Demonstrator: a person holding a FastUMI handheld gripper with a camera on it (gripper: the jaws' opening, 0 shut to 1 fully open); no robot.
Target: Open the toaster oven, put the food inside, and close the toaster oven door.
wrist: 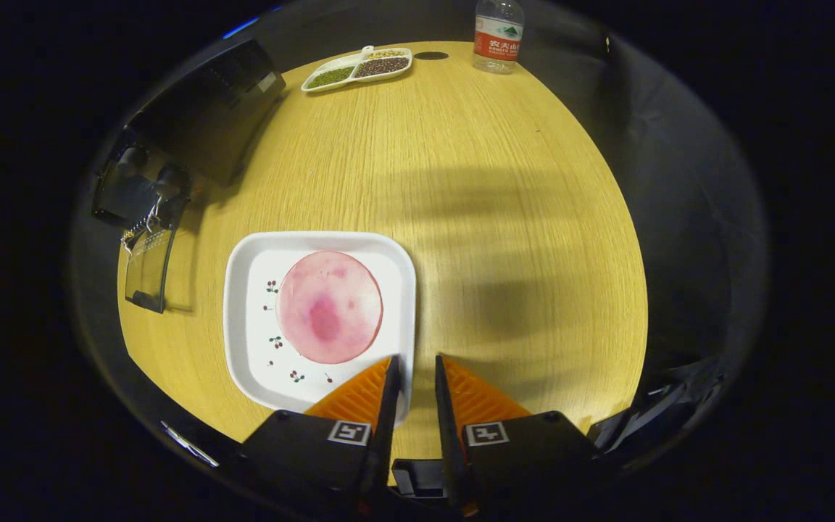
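Note:
A white square plate [251, 312] lies on the wooden table [504, 217] with a round pink slice of food [329, 307] on it. Beyond it to the left stands the black toaster oven [204, 116], whose glass door [146, 272] hangs folded down and open. My gripper [416, 359] is at the plate's near right corner. The left finger is over the plate's inside and the right finger just outside it. The jaws stand a narrow gap apart with the plate's rim between them, pressing on it.
A white divided dish of beans [357, 68] and a water bottle [498, 35] stand at the table's far edge. A broad stretch of bare wood lies ahead and to the right of the fingers. Black cloth walls surround the table.

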